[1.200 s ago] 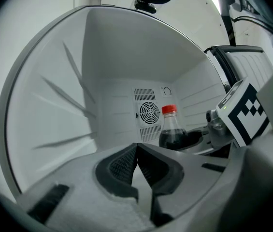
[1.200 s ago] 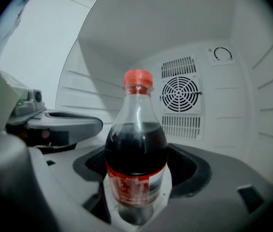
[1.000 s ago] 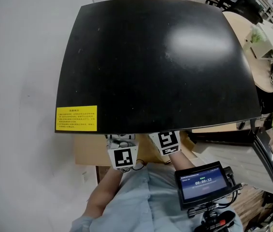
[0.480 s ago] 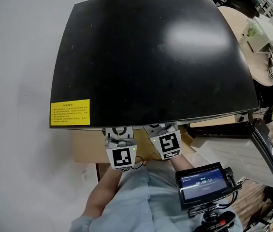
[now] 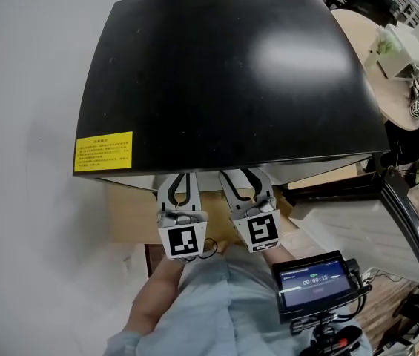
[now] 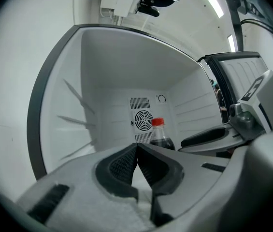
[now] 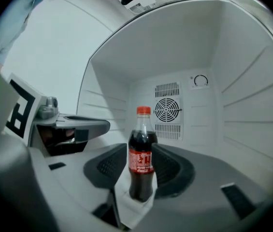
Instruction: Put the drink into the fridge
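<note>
Right gripper (image 7: 139, 148): jaws have just been closing, now part-way apart and gripping nothing. Cola bottle (image 7: 142, 129) stands upright just ahead of its tips, inside the fridge (image 7: 175, 47). Left gripper (image 6: 137, 149) alongside: jaws together, empty.

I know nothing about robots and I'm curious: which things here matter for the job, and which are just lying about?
For the job:
cola bottle, standing inside
fridge

Just lying about:
timer screen
side desk
white box on it
</note>
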`<state>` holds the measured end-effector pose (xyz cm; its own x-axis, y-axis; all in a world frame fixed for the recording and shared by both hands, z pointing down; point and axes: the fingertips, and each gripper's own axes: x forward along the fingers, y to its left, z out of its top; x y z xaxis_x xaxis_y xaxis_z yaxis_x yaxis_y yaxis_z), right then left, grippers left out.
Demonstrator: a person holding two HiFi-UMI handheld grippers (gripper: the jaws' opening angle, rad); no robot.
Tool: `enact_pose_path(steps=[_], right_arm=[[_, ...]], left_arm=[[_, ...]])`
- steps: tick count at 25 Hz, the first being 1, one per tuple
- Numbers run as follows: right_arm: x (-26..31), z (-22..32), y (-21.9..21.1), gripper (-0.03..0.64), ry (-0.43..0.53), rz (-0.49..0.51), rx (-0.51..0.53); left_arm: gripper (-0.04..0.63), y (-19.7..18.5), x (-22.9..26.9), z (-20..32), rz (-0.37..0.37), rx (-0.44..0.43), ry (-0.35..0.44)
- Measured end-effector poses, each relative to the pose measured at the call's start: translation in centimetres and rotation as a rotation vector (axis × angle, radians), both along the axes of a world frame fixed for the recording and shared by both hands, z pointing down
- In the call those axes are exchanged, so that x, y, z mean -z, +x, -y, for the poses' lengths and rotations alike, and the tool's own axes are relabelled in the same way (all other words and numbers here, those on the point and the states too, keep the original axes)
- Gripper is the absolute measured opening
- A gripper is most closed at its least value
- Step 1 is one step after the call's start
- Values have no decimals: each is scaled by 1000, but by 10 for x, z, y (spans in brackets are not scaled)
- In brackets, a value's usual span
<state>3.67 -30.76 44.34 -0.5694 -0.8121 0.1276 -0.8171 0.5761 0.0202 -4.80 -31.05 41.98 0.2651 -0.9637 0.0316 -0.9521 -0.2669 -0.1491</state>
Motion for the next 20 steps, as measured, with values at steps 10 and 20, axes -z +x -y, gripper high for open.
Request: enact_pose_path(steps=[10, 20], right_arm=[[7, -27, -4, 6, 14, 10, 9], [16, -77, -18, 6, 21, 10, -7]], left_arm=[[9, 4, 13, -24, 22, -11, 18], [9, -8, 23, -78, 18, -21, 26]])
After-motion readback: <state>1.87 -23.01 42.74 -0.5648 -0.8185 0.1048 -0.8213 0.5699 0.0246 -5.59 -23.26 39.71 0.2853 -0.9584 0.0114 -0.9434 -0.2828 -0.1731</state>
